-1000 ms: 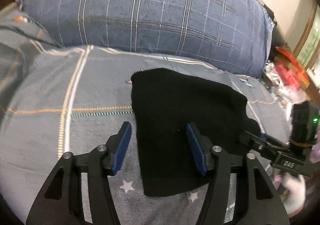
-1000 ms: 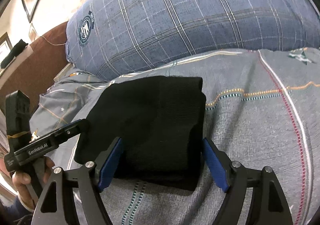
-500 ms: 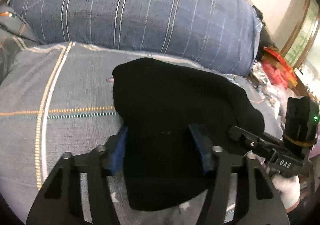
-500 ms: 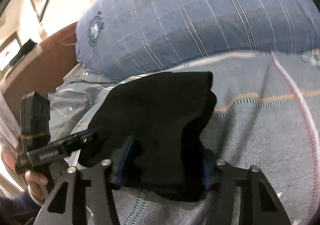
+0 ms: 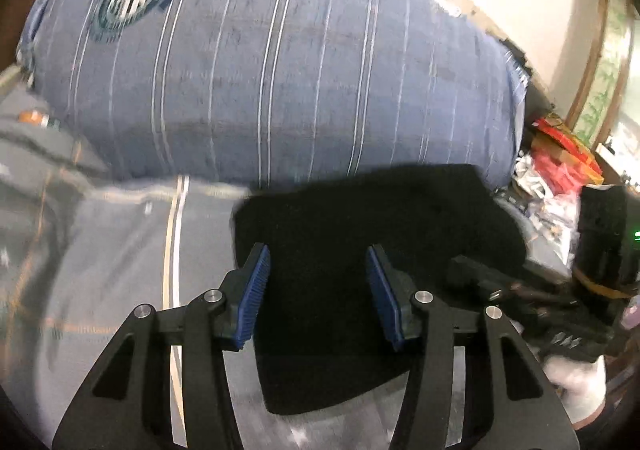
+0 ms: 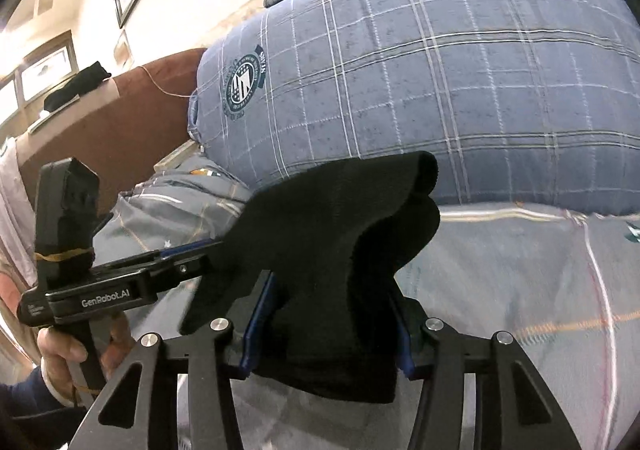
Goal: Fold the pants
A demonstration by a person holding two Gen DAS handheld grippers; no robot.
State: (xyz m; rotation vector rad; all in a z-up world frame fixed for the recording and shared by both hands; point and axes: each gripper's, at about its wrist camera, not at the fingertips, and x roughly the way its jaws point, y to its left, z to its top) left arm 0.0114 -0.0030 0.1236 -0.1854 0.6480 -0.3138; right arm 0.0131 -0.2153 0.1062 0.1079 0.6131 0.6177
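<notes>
Pants [image 6: 336, 250], black, folded, gripped by both jaws, above bedspread [image 6: 520, 290]

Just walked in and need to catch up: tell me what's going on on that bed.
A person is folding a pair of black pants on a grey bedspread, with a handheld gripper in each hand. The left gripper and the right gripper have both just been closing, and the folded bundle sits between each one's pads. Both are clamped on it side by side, and the right view shows it raised off the bedspread in front of a big blue checked pillow.
</notes>
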